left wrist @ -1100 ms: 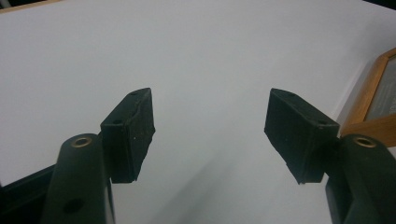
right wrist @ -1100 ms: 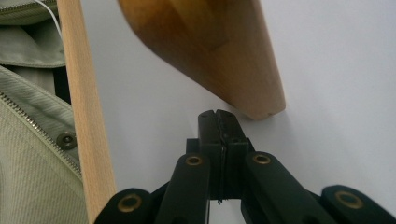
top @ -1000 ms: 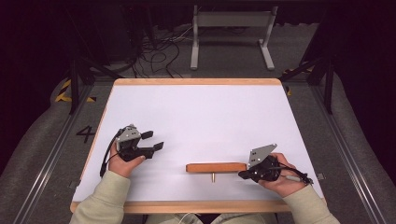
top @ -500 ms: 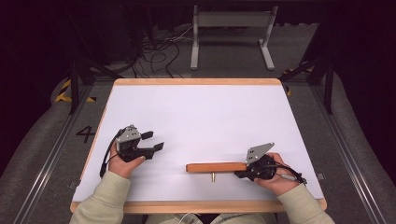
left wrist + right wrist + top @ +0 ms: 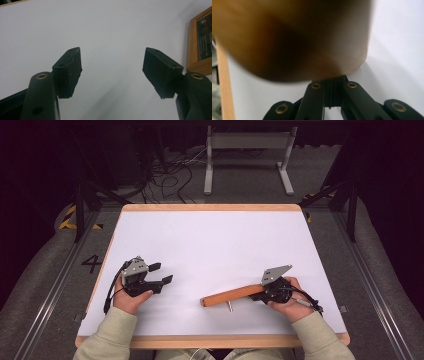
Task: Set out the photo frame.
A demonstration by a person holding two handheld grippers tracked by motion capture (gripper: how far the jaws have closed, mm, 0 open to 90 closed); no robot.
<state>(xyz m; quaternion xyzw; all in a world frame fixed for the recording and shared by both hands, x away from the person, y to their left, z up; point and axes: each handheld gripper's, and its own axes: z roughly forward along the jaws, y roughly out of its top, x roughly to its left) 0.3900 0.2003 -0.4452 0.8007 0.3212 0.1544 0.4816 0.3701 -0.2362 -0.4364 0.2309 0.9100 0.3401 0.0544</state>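
Wooden handle: my right gripper point(image 5: 261, 293) pinches this brown cylindrical wooden handle point(image 5: 231, 295) by its end, steering it.
Left gripper point(image 5: 161, 273): spread, empty, resting on white table point(image 5: 210, 245), ready.

Desk point(image 5: 210, 240): we find the far half and centre bare and passable; 1 obstacle, the wooden rod point(image 5: 231, 295), lies across the near right between our 2 hands.

A wooden rod point(image 5: 231, 295) lay on the bench point(image 5: 210, 240) near its front edge, between the left hand-held gripper point(image 5: 161, 273) and the right hand-held gripper point(image 5: 263, 293).
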